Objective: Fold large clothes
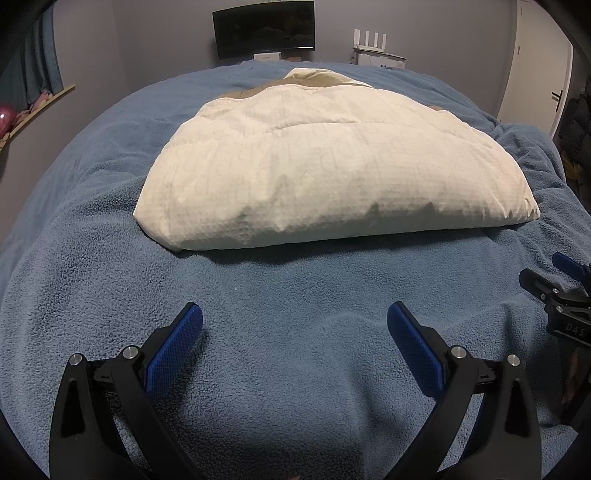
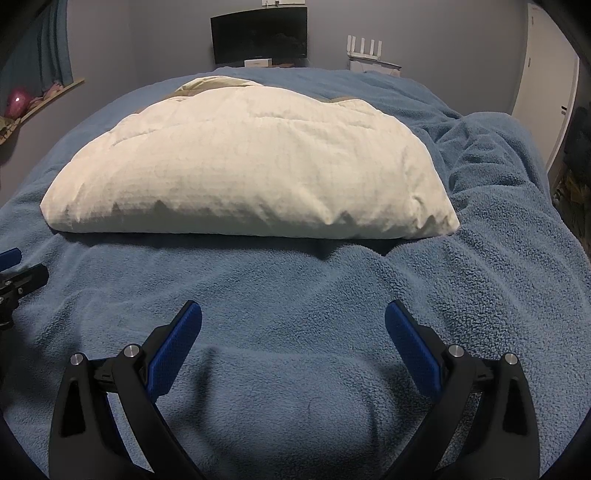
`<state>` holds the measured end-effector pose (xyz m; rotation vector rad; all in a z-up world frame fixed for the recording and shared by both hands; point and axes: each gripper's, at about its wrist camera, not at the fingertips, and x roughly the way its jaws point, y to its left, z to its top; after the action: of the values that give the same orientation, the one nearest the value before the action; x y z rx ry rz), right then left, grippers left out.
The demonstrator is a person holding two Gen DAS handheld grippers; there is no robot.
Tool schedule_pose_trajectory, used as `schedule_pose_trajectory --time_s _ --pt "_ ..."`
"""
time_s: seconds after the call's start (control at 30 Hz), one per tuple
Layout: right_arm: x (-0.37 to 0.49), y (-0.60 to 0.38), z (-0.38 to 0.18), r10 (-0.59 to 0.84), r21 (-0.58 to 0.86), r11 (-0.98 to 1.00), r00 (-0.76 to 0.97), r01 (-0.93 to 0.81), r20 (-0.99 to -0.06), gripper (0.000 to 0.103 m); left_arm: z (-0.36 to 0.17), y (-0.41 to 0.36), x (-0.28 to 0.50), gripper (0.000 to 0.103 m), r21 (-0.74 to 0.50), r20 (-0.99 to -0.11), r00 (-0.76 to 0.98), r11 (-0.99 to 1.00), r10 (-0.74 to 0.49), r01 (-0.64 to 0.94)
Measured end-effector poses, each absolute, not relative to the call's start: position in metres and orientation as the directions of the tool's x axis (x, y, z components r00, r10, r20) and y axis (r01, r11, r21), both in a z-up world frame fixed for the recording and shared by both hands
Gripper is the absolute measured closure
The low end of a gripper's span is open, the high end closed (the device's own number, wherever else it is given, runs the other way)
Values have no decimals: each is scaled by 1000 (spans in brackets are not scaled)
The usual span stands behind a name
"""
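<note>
The cream quilted garment (image 1: 325, 162) lies in a puffy folded bundle on the middle of the bed, on the blue fleece blanket (image 1: 280, 295). Its near edge is a rounded fold facing both cameras; tan fabric shows along the far edge, probably lining or an underlayer.

The left gripper (image 1: 294, 332) hovers over bare blanket near the garment's front edge, fingers (image 1: 173, 354) spread wide, nothing between them. The right gripper (image 2: 293, 332) does the same on its side: fingers (image 2: 177, 350) spread, empty, apart from the cloth. Both are held low and level, facing the fold line. Judgement: either a staging pose for a further fold, each gripper taking one end of the near edge, or a rest pose with the fold complete. I cannot tell which.

View differences:
- The left wrist view shows the bundle's left corner fully, and the right gripper at its right border.
- The right wrist view shows the bundle's right corner, bunched blanket ridges (image 2: 491, 155) beyond it, and the left gripper at its left border.
- Both show the dark monitor (image 1: 264, 29) and white router (image 1: 373, 48) past the bed; the right wrist view shows the pink object (image 2: 18, 101) on the sill more clearly.
</note>
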<state>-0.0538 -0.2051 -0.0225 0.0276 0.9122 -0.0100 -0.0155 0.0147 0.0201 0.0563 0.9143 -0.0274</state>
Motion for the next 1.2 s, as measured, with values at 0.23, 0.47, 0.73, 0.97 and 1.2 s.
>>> schedule_pose_trajectory --time_s 0.23,0.47,0.73,0.97,1.2 --pt "-54 -204 -24 2 23 999 609 26 -793 8 20 15 -15 7 36 -792 610 998 -1 48" --pt "-54 -205 -25 3 24 999 608 27 -794 8 20 15 -15 7 37 -792 610 998 0 48" --pt "-53 -206 -27 4 27 999 605 28 -796 8 20 15 -15 7 37 -793 610 998 0 48" --pt "-54 -207 -27 6 29 999 603 29 -797 8 20 17 -15 7 36 -794 608 998 -1 48" --pt "-54 -208 -28 7 30 999 602 29 -799 8 18 17 -14 7 40 -795 607 998 1 49"
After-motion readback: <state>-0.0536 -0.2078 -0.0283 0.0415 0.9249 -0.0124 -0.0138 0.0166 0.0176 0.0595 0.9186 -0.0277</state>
